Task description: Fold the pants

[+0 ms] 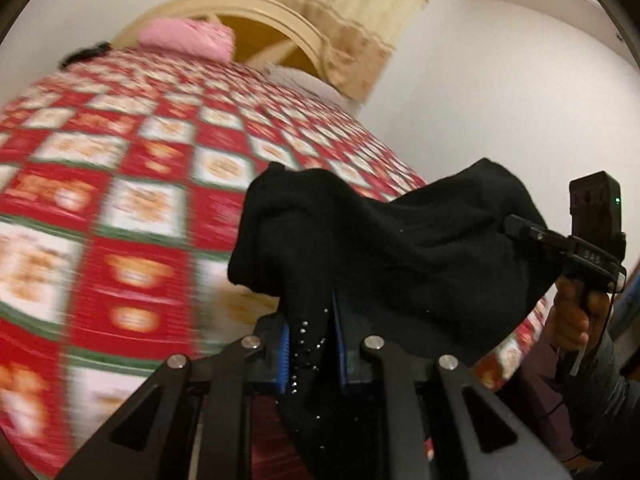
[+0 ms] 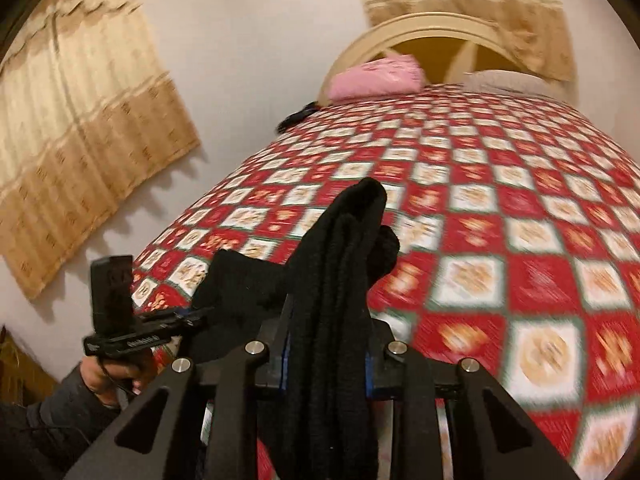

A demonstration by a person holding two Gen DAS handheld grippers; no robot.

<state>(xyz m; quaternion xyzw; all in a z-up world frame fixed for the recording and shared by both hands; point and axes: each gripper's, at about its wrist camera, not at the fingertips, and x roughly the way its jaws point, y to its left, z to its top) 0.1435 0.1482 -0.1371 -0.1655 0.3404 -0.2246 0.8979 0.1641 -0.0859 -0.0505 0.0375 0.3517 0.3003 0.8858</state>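
The black pants (image 1: 392, 248) hang bunched between both grippers, above the near end of the bed. My left gripper (image 1: 310, 344) is shut on one part of the pants, where small shiny studs show on the cloth. The right gripper (image 1: 516, 228) shows at the right of the left wrist view, clamped on the other end. In the right wrist view my right gripper (image 2: 326, 344) is shut on a thick fold of the pants (image 2: 344, 264), which stands up past the fingers. The left gripper (image 2: 188, 316) shows at the lower left, holding the cloth.
The bed (image 2: 500, 208) has a red and white checked cover. A pink pillow (image 2: 376, 76) and a white pillow (image 2: 508, 80) lie by the cream headboard (image 2: 432, 28). A dark item (image 2: 296, 118) lies at the bed's far left edge. Beige curtains (image 2: 80, 132) hang on the white wall.
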